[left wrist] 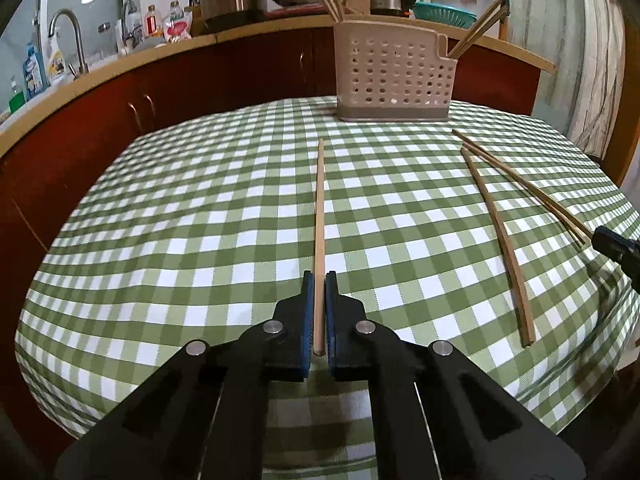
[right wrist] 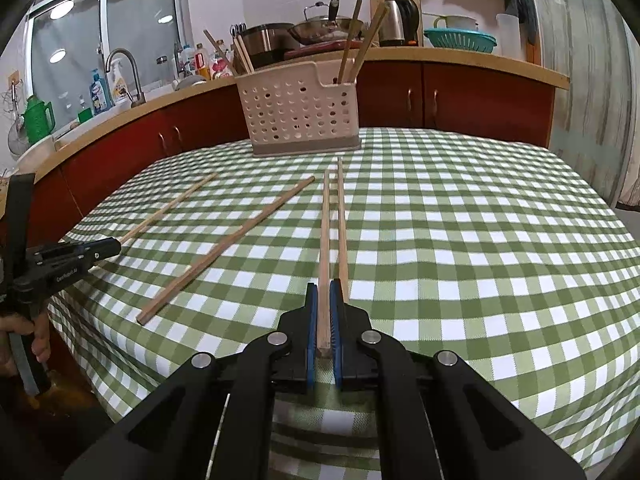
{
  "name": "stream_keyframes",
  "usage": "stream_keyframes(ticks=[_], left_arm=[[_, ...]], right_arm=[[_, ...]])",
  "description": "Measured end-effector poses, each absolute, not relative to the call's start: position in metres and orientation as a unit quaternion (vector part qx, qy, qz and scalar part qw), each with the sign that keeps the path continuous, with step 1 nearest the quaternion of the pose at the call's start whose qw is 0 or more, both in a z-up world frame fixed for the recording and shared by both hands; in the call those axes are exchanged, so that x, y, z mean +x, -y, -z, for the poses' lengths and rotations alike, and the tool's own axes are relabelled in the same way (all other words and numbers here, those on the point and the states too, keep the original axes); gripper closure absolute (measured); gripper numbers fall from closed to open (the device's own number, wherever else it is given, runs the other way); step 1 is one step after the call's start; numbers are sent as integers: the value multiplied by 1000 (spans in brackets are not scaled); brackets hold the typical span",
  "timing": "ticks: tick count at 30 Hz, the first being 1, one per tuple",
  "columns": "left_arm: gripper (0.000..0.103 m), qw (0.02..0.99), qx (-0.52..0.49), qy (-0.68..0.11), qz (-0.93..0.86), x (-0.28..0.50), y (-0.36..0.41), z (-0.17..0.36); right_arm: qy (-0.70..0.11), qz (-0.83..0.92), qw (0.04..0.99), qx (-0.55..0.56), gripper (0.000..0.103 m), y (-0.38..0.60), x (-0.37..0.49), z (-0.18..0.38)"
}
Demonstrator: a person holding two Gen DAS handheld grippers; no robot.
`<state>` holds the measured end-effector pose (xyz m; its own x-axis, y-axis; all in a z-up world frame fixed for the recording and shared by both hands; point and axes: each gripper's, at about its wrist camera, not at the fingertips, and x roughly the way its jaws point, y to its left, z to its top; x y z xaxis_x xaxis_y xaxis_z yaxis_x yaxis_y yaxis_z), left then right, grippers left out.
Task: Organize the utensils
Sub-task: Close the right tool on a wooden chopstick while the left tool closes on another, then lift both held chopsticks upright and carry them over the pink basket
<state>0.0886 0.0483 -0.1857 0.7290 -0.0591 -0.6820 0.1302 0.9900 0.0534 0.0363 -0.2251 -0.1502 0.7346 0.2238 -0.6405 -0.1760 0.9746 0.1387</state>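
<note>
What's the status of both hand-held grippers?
Left hand-held gripper shut on chopstick. Right hand-held gripper shut on chopstick pair. Holder ahead, path clear.

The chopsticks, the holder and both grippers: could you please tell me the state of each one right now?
Left gripper: shut on a single pale chopstick.
Right gripper: shut on one chopstick; a second one lies close alongside it, grip unclear.
Loose chopstick: lying flat on the checked tablecloth, untouched.
Perforated utensil holder: upright, chopsticks already standing at both ends.
</note>
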Motion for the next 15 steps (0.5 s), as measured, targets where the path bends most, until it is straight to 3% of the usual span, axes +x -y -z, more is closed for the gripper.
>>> stream_keyframes(ticks=[15], left_arm=[[97, 957, 44, -284, 41, 72, -51, 133]], right_arm=[[-287, -108, 951, 38, 96, 230, 34, 103]])
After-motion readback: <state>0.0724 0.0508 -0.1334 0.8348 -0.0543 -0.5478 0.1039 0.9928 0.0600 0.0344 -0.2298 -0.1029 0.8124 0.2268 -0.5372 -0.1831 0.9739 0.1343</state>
